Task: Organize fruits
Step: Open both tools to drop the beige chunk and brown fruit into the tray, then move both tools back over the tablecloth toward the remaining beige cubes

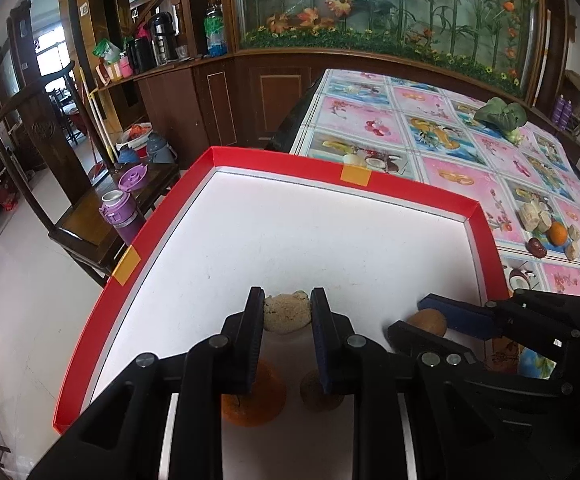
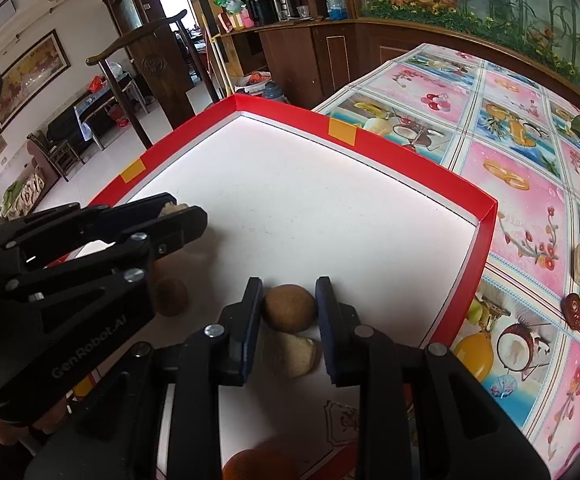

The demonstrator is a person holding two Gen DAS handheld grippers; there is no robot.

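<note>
Here left claw (image 1: 287, 308) grips beige chunk (image 1: 285, 312), right claw (image 2: 288, 300) brown fruit (image 2: 290, 307)

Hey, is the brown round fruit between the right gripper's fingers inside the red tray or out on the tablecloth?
Inside. The brown fruit sits over the red tray's white floor.

Two grippers work over one red-rimmed tray (image 1: 486, 236). Inside the tray lie two round brown fruits, one between the right gripper's (image 2: 288, 308) fingers (image 2: 290, 307) and one lower left (image 2: 171, 296); two pale crumbly chunks, one in the left gripper (image 1: 286, 312) and one below the brown fruit (image 2: 292, 354); and one orange (image 1: 255, 404). On the patterned surface (image 1: 450, 144) beside the tray sit one orange (image 1: 558, 233), one dark red date (image 1: 536, 247), one leafy green vegetable (image 1: 500, 114) and several pale chunks, their exact number unclear.
</note>
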